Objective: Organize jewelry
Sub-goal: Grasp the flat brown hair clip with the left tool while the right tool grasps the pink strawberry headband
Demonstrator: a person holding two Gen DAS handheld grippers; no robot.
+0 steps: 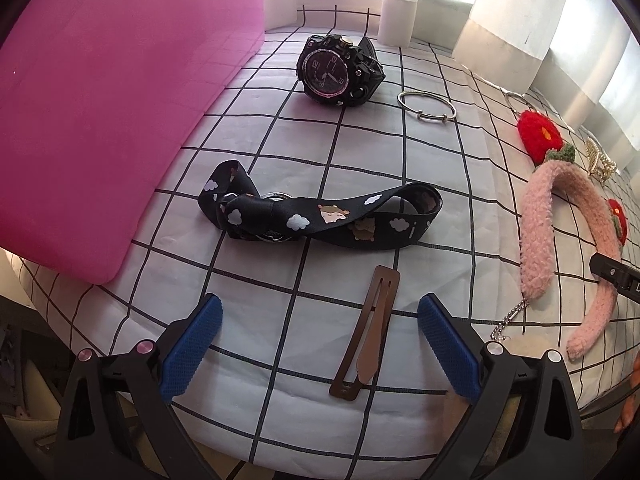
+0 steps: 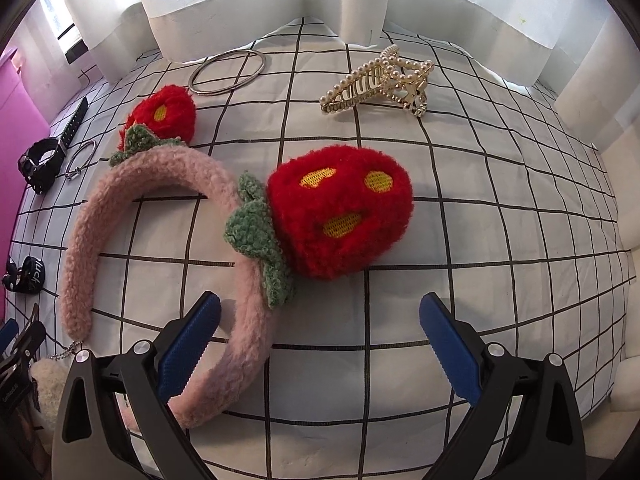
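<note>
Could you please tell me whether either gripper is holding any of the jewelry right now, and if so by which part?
Nothing is held. The left gripper is open over the brown hair clip; the right gripper is open beside the pink headband.

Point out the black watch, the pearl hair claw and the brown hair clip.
black watch (image 1: 326,72): left wrist view, on its round dial.
pearl hair claw (image 2: 380,80): right wrist view, on the pearl-lined body near the hinge.
brown hair clip (image 1: 370,332): left wrist view, on the middle of its flat tongue.
</note>
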